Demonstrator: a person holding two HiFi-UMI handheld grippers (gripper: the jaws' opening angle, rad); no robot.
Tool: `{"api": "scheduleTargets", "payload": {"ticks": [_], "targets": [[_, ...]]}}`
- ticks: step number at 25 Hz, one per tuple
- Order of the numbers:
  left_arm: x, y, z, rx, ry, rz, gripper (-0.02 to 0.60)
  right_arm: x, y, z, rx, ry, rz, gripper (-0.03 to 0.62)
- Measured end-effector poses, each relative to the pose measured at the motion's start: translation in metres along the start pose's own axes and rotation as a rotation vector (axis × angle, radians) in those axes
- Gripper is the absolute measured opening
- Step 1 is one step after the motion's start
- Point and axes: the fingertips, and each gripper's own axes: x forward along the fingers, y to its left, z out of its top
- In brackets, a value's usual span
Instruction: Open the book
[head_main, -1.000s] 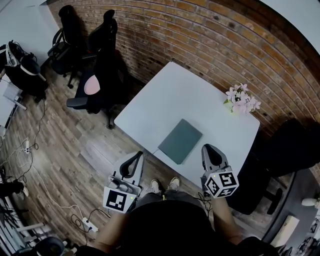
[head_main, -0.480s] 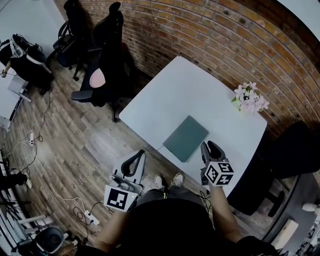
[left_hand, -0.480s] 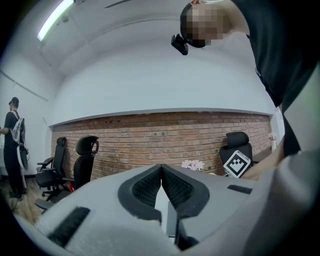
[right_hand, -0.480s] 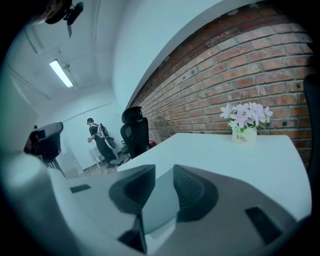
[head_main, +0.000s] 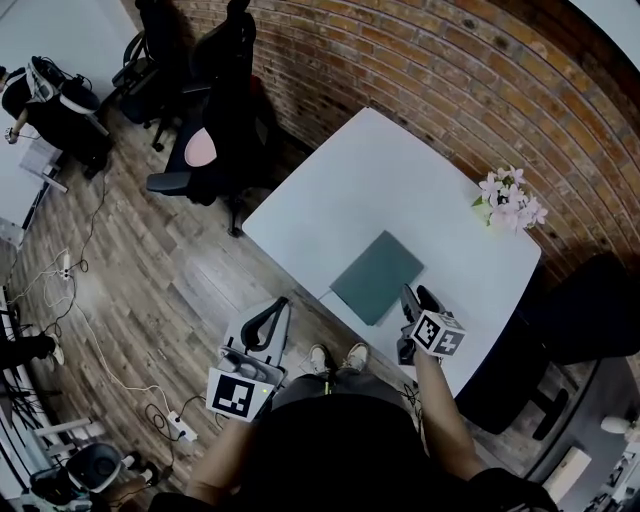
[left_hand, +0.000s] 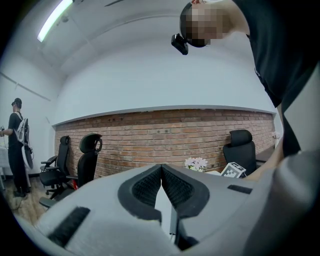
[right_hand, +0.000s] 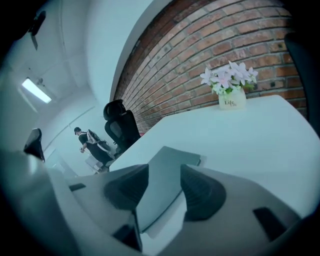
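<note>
A closed grey-green book (head_main: 378, 277) lies flat near the front edge of the white table (head_main: 370, 180). My right gripper (head_main: 409, 297) is tilted down at the book's near right edge, and its jaws are opening. In the right gripper view the book (right_hand: 175, 156) shows in the gap of the right gripper (right_hand: 164, 171), with neither pad pressing on it. My left gripper (head_main: 277, 308) hangs off the table's front left, pointing level. Seen in its own view, the left gripper (left_hand: 161, 166) has its tips touching and holds nothing.
A small pot of pink flowers (head_main: 510, 204) stands at the table's far right, by the brick wall. Black office chairs (head_main: 215, 120) stand to the left, and another chair (head_main: 590, 300) to the right. A person (head_main: 45, 95) stands far left. Cables (head_main: 70, 290) lie on the wood floor.
My right gripper has sunk from above the table's edge down to the book's near right edge, and its jaws have spread apart. The left gripper has stayed where it was.
</note>
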Motion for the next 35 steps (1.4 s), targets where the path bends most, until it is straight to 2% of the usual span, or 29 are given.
{"api": "scheduleTargets", "payload": {"ticks": [5, 13, 20, 29, 35], "targets": [[-0.001, 0.006, -0.003, -0.001, 0.016, 0.014, 0.023, 0.016, -0.017, -0.022, 0.146, 0.037, -0.026, 0.235], [0.001, 0.010, -0.010, -0.006, 0.037, 0.025, 0.023, 0.033, -0.023, -0.045, 0.180, 0.100, -0.042, 0.238], [0.001, 0.017, -0.015, -0.025, 0.056, 0.035, 0.023, 0.043, -0.018, -0.047, 0.177, 0.115, -0.046, 0.235], [0.007, 0.021, -0.021, -0.040, 0.061, 0.019, 0.023, 0.047, -0.027, -0.051, 0.163, 0.132, -0.131, 0.140], [0.010, 0.019, -0.020, -0.041, 0.054, 0.006, 0.023, 0.045, -0.030, -0.052, 0.162, 0.136, -0.135, 0.118]]}}
